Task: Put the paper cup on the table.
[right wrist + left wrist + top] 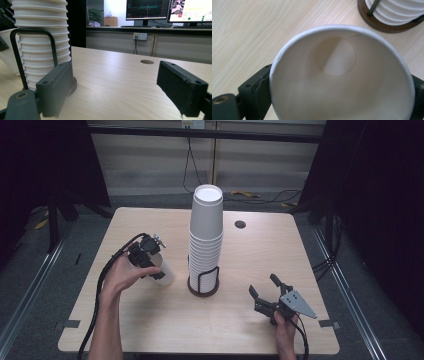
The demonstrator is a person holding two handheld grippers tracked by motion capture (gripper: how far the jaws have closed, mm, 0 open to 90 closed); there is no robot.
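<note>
Left gripper [150, 262] pinches white paper cup [342, 80] at its rim, tilted above pale wooden table [150, 320], at 9 o'clock from stacked white cups [206, 235] in wire holder [203, 282]. Slack grip risks dropping it. Right gripper [267, 292] gapes, idle.

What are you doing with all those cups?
A person holds a tool in each hand at a table. The left tool has its jaws on either side of one paper cup, lying on its side beside the cup stack in its holder. The right tool waits open and empty near the stack.
</note>
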